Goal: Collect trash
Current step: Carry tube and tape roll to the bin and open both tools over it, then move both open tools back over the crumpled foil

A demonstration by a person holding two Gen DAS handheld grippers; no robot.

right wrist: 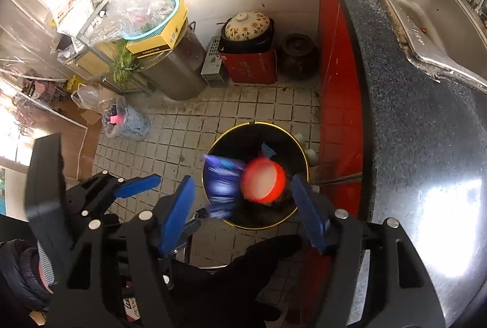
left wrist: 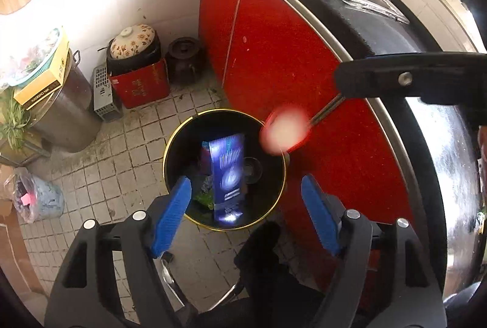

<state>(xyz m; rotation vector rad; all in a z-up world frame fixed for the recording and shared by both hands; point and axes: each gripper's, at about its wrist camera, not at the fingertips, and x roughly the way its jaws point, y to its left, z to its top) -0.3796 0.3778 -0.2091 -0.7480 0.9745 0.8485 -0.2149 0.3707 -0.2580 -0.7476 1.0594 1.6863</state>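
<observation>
So the biggest thing around was the dark speckled worktop [right wrist: 411, 121] with its steel sink [right wrist: 426, 11] set in, and red cabinet doors [left wrist: 274, 54] running underneath. Tiled floor [right wrist: 231, 114] below that, pretty grimy in the grout. Back by the wall at the floor's far edge sat a big steel pot [right wrist: 179, 75] with a yellow box [right wrist: 158, 35] stacked on top, then a red box [right wrist: 249, 66] carrying a flowery ceramic pot [right wrist: 246, 25], and a small dark jar [right wrist: 299, 57] tucked into the corner against the cabinet.

The black trash bin [left wrist: 271, 200] with the gold rim stood on the floor right beside the cabinet doors. Inside it was a blue carton [left wrist: 228, 178], standing tall and tilted, blurry in both views, with some other scraps under it that I couldn't make out.

A red cup [right wrist: 264, 180] with a pale inside was caught mid-air and smeared, right over the bin's mouth, touching neither set of pads as far as I could tell.

Left hand-held gripper [left wrist: 246, 185] hung over the bin with its blue pads spread apart, nothing pinched. Right hand-held gripper [right wrist: 243, 191] was likewise let go, pads wide, with the cup loose in the gap.
</observation>
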